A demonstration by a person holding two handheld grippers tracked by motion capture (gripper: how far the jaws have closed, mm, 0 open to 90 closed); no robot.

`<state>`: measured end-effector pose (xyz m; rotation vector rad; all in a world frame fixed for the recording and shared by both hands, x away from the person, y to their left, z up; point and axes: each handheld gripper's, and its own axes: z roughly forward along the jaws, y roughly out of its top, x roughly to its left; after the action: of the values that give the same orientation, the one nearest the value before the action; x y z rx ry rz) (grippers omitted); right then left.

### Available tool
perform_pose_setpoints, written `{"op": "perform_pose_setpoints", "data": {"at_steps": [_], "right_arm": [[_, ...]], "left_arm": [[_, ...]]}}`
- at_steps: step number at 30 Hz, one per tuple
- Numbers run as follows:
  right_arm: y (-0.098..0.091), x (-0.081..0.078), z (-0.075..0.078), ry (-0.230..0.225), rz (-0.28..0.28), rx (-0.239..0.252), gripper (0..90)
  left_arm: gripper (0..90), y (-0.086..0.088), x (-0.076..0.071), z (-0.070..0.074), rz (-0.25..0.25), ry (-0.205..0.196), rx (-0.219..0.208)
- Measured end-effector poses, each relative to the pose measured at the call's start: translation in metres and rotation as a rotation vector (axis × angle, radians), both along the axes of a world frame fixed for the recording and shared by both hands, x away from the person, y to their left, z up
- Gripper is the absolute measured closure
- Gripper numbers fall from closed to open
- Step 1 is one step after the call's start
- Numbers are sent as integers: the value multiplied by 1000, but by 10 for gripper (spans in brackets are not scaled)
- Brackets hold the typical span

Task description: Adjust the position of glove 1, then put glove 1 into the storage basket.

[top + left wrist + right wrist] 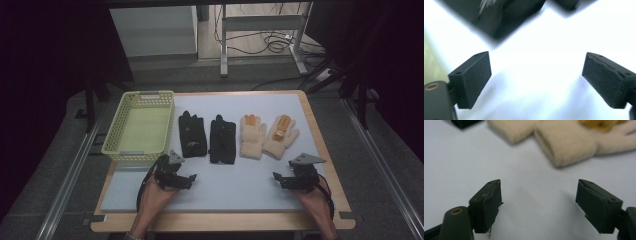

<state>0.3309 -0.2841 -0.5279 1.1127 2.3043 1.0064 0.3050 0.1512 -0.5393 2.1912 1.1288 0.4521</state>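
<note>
1. Four gloves lie in a row across the middle of the high view, on the pale worktop (pixel 225 192): two black gloves (pixel 192 134) (pixel 222 139) left of centre, two cream gloves with orange patches (pixel 252 136) (pixel 280 136) right of centre.
2. Yellow-green basket (pixel 162 120) sits in the upper left part of the worktop, just beside the leftmost black glove.
3. Left tongs (pixel 189 179) sit low and left of centre in the high view, near the cuff of the leftmost black glove, apart from it.
4. Left gripper view: jaws stand wide apart, nothing between them; a blurred black glove edge (pixel 506 17) fills the top.
5. Right tongs (pixel 277 179) sit low and right in the high view, below the cream gloves, apart from them.
6. Right gripper view: jaws wide apart, bare worktop between; cream cuffs (pixel 566 145) lie at the top of the frame.
</note>
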Motion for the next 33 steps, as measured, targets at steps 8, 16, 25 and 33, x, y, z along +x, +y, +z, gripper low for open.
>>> {"op": "perform_pose_setpoints", "data": {"at_steps": [8,16,25,33], "right_arm": [[4,1,-2,13,-7,-29,152],[4,1,-3,20,-5,-35,129],[5,1,-2,25,-17,-31,133],[6,2,2,56,-52,-38,158]], "left_arm": [[69,15,-4,-12,8,-10,-82],[69,15,-4,-12,9,-11,-83],[70,15,-4,-12,9,-12,-85],[70,15,-4,-12,9,-12,-85]]}}
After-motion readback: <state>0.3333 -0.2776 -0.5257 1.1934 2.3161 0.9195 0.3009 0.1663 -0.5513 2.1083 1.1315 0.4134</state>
